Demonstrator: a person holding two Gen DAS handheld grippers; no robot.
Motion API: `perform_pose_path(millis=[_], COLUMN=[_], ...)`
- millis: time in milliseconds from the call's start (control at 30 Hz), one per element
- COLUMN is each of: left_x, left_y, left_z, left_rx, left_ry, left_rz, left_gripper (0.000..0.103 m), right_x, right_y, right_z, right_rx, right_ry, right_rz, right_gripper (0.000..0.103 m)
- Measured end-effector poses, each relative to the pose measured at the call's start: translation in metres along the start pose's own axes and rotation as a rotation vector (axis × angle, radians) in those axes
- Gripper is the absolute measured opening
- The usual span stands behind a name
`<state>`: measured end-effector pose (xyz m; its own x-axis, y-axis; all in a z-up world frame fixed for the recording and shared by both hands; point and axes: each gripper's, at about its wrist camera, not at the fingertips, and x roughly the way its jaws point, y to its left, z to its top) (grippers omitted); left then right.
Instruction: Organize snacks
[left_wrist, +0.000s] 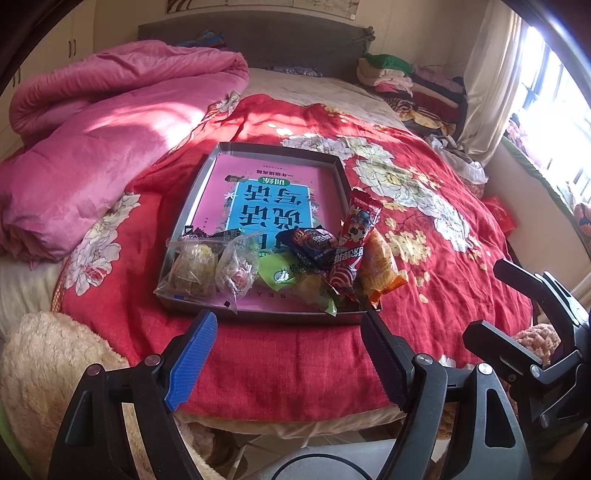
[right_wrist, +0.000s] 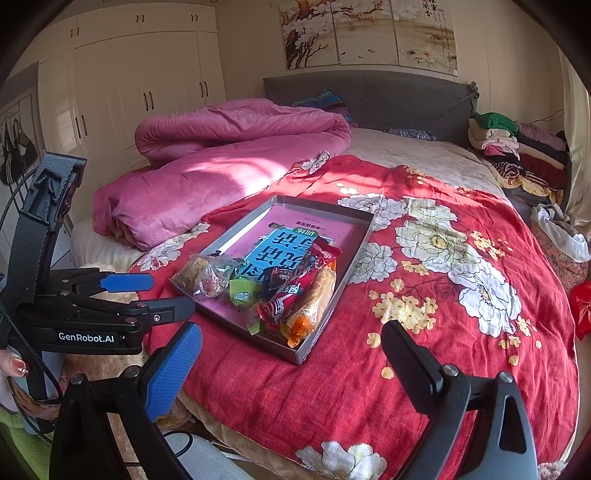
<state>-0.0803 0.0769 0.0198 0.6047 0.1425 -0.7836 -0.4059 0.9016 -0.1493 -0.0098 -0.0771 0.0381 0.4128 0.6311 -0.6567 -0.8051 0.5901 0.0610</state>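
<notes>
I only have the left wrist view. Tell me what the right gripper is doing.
Observer: The right gripper is open and empty, over the red bedspread, short of the tray.
Operator: Report what is under the left gripper.
Observer: A hand with painted nails shows beneath the left gripper.
Operator: Say what hangs above the headboard.
Observer: Three paintings of flowering branches.

Far half of tray (left_wrist: 334, 161) free; snacks (left_wrist: 284, 264) crowd near end.
</notes>
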Motion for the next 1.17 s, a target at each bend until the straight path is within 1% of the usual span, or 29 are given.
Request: perform_pose_path(millis=[667,867,1000,1100,1167], left_x=[0.001,-0.001,0.001,0.001,0.0], left_y=[0.001,-0.001,-0.003,0.003,0.013], left_z=[0.0,0.0,0.002,0.004,0.011], left_rx=[0.0,-0.01,-0.001,-0.028,-0.054], left_ry=[0.005,-0.004,-0.005,-0.01,-0.028], left_rz=[0.029,0.009,0.023,-0.005,-0.017], left_gripper=[0.081,0.081,0.081,0.081,0.082], right_x=[0.001,0.001,0.001,0.001,0.002], right_y=[-0.003,-0.004,-0.006,-0.01,-0.016], right_z=[-0.001,-0.001,-0.001,-0.001,-0.001], right_rx=[0.013,0.013,0.02,0.027,0.041], right_ry=[0.005,0.001,0.001,-0.004,-0.007], right_rz=[-0.015,-0.021,-0.025,-0.032,-0.042], right_gripper=[0.098,0.098,0.098,0.098,0.098])
